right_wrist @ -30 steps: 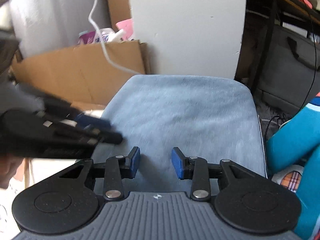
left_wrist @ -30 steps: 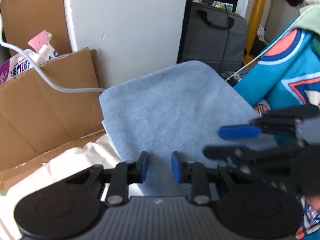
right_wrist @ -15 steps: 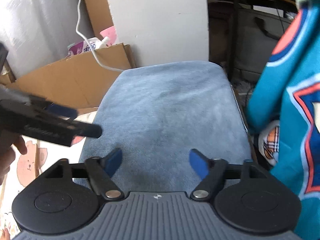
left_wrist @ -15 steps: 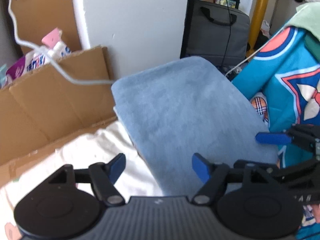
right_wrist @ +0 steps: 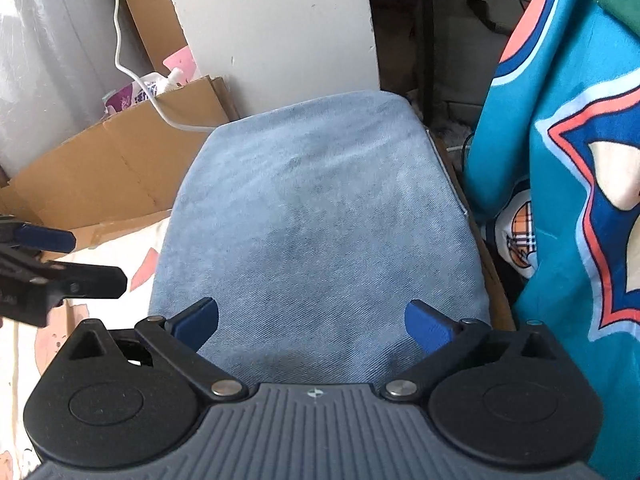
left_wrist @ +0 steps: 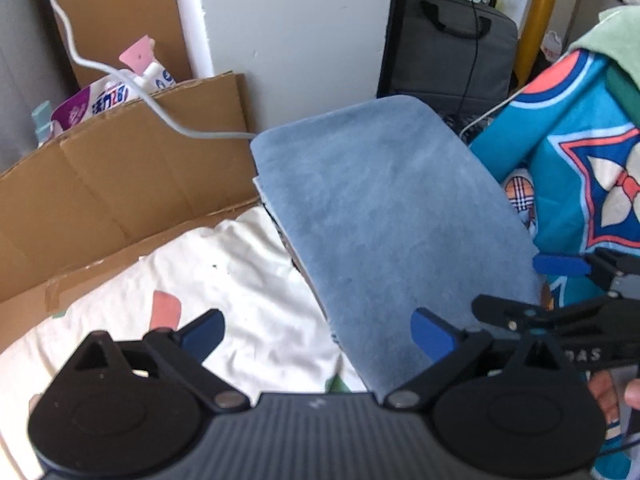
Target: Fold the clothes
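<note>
A folded light-blue garment (left_wrist: 384, 216) (right_wrist: 316, 216) lies flat as a neat rectangle on a white printed bedsheet (left_wrist: 224, 280). My left gripper (left_wrist: 316, 332) hovers over its near left edge, wide open with nothing between the blue pads. My right gripper (right_wrist: 312, 320) hangs over the garment's near end, also wide open and empty. The right gripper (left_wrist: 560, 284) also shows at the right edge of the left wrist view. At the left edge of the right wrist view, the left gripper (right_wrist: 60, 256) reaches in.
Flattened cardboard (left_wrist: 120, 176) lines the far left, with a white cable (left_wrist: 132, 84) draped over it and bottles (left_wrist: 116, 96) behind. A teal patterned cloth (right_wrist: 568, 184) hangs close on the right. A white wall panel (left_wrist: 296, 40) and a grey bag (left_wrist: 452, 44) stand beyond.
Both grippers were shut a second ago and have opened wide. Both have drawn back toward the garment's near end, and the left has shifted left over the sheet.
</note>
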The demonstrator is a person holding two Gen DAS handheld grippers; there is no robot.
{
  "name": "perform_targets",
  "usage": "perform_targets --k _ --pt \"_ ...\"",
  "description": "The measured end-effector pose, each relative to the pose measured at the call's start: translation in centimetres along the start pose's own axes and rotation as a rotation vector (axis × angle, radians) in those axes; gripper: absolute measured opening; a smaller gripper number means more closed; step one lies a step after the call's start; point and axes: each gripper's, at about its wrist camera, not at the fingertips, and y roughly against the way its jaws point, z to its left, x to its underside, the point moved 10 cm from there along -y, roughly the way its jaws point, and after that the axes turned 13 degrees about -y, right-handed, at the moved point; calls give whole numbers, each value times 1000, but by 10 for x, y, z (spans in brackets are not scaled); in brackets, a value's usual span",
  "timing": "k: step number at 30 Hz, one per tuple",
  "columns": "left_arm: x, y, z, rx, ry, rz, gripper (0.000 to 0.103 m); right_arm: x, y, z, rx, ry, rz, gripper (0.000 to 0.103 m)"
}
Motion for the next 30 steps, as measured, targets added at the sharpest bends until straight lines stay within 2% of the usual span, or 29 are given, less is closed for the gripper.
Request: perform_targets --k 5,10,13,18,22,25,30 --pt "7 13 4 -12 1 16 101 2 5 3 -9 -17 -1 102" --pt "18 27 11 1 48 32 101 1 13 9 -11 -35 0 103" --pt "21 38 15 -19 49 37 101 3 18 18 -14 12 -1 102" --pt "28 62 19 -42 58 70 101 6 30 25 15 3 56 103" --pt "30 87 18 -38 55 99 102 3 55 37 24 -30 103 102" --pt "30 113 19 -26 87 82 102 -1 81 47 33 -64 121 103" --pt "33 150 27 -62 115 65 102 -15 131 70 17 -63 101 103"
